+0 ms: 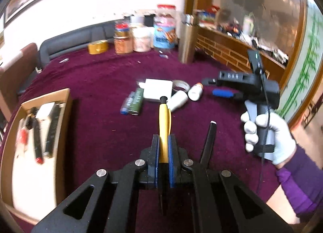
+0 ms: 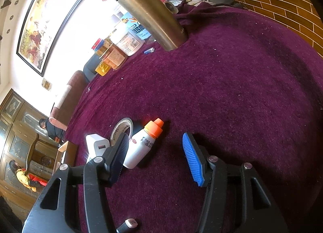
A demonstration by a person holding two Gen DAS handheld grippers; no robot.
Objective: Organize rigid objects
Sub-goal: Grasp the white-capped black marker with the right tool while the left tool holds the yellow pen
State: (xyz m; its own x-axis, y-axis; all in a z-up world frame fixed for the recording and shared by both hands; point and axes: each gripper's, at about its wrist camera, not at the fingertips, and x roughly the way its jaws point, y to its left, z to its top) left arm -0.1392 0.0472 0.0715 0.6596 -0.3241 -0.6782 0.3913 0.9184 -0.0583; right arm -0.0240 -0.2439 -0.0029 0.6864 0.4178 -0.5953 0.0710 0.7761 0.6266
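Left wrist view: we pinch the yellow pen (image 1: 164,118) in our left gripper (image 1: 164,142), probably for the box (image 1: 67,111); our right gripper (image 2: 155,158) waits spread beside the bottle (image 2: 144,144).

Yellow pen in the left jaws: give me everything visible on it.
The yellow pen is a slim glossy barrel, plastic by the look, with a black tip at its far end. The left gripper is shut on its near part, blue pads pressing both sides. It points away from the camera, raised above the maroon cloth, touching nothing else.

Right gripper (image 2: 157,158) fingers spread, empty, beside the orange-capped bottle (image 2: 144,144).
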